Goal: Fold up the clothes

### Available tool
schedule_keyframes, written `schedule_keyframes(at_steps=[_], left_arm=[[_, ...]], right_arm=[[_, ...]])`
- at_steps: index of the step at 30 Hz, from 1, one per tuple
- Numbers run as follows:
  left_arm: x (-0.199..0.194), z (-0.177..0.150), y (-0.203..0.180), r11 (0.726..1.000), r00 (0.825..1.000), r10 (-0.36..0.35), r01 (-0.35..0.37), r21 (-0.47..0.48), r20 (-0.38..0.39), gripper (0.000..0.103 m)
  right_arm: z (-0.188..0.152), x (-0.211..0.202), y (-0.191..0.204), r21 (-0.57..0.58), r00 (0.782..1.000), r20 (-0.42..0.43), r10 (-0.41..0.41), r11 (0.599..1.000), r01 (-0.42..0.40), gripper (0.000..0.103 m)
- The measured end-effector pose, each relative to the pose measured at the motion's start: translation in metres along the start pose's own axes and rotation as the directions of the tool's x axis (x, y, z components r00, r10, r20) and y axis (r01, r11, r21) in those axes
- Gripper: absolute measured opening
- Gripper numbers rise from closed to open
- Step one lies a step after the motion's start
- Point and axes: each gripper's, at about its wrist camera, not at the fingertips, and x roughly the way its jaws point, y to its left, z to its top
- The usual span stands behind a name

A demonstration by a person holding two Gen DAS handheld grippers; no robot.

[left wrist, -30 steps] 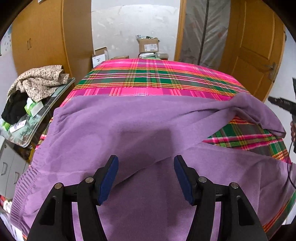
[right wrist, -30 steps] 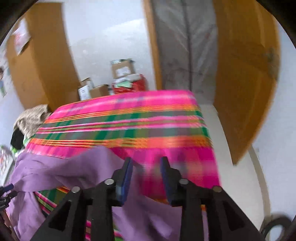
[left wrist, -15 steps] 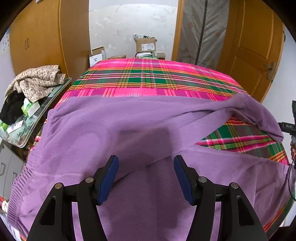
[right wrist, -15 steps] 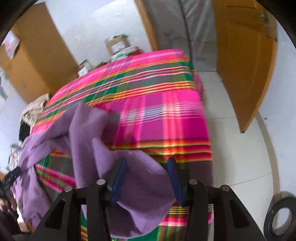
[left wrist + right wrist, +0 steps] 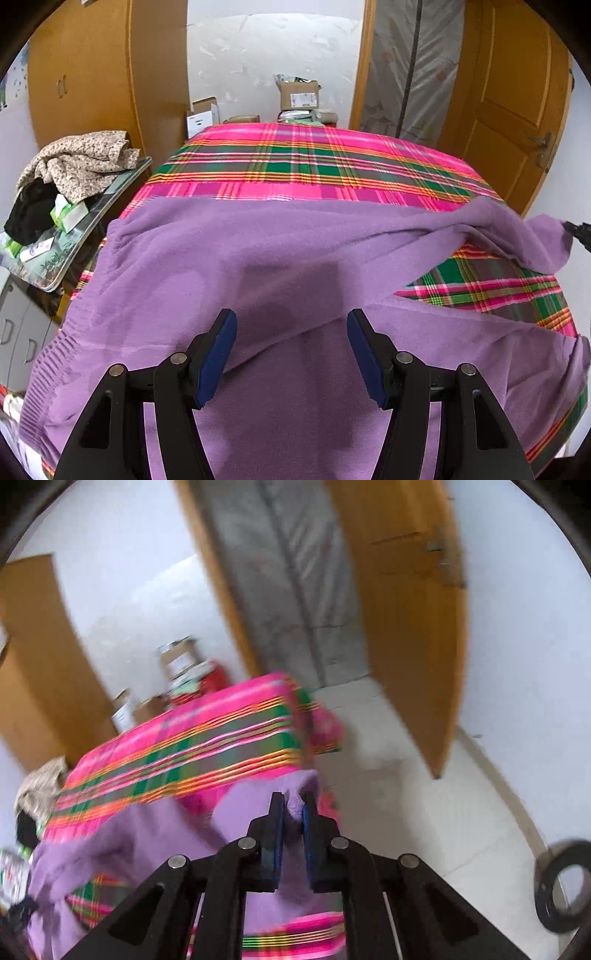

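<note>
A purple sweater (image 5: 236,254) lies spread over the table with the pink and green plaid cloth (image 5: 314,166). My left gripper (image 5: 291,347) is open and empty, just above the sweater's near part. My right gripper (image 5: 293,808) is shut on the end of the sweater's sleeve (image 5: 299,794) and holds it up off the table's right side. That sleeve end also shows in the left wrist view (image 5: 543,240), lifted at the far right, with the right gripper's tip (image 5: 578,232) beside it.
A side shelf (image 5: 92,229) at the left holds a heap of clothes (image 5: 81,162) and small packs. Cardboard boxes (image 5: 297,94) stand behind the table. A wooden door (image 5: 517,110) is at the right, with white floor (image 5: 424,794) below.
My right gripper has closed on the sleeve end and lifted it off the table. The left gripper has stayed open over the sweater.
</note>
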Motion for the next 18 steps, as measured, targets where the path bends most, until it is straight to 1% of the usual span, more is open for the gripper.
schedule_keyframes(at_steps=[3, 5, 7, 9, 10, 12, 15, 18], left_arm=[[-0.004, 0.003, 0.008, 1.000, 1.000, 0.020, -0.020, -0.015, 0.014, 0.064], [-0.006, 0.005, 0.016, 0.999, 0.999, 0.042, -0.041, -0.024, 0.023, 0.064], [-0.008, 0.008, 0.025, 0.997, 0.997, 0.070, -0.069, -0.033, 0.031, 0.064], [-0.011, 0.012, 0.041, 0.993, 0.993, 0.110, -0.108, -0.051, 0.040, 0.064], [-0.013, 0.014, 0.050, 0.990, 0.990, 0.132, -0.130, -0.064, 0.043, 0.064], [-0.014, 0.019, 0.071, 0.982, 0.984, 0.174, -0.170, -0.086, 0.043, 0.064], [-0.009, 0.028, 0.103, 0.967, 0.971, 0.236, -0.233, -0.107, 0.024, 0.064], [0.004, 0.038, 0.130, 0.959, 0.966, 0.259, -0.258, -0.118, -0.007, 0.064]], right_arm=[[-0.005, -0.003, -0.004, 0.021, 0.999, 0.002, -0.045, 0.999, 0.045, 0.018], [-0.010, -0.009, 0.002, 0.015, 0.999, 0.010, -0.040, 0.999, 0.040, 0.018], [-0.014, -0.015, 0.009, 0.001, 1.000, 0.018, -0.020, 1.000, 0.020, 0.024], [-0.019, -0.021, 0.019, -0.016, 1.000, 0.026, 0.005, 1.000, -0.005, 0.036], [-0.023, -0.026, 0.030, -0.036, 0.999, 0.031, 0.038, 0.999, -0.037, 0.042], [-0.033, -0.030, 0.052, -0.075, 0.994, 0.011, 0.107, 0.992, -0.106, 0.046], [-0.049, -0.035, 0.091, -0.137, 0.975, -0.039, 0.220, 0.965, -0.223, 0.046], [-0.070, -0.033, 0.127, -0.179, 0.949, -0.096, 0.300, 0.933, -0.313, 0.046]])
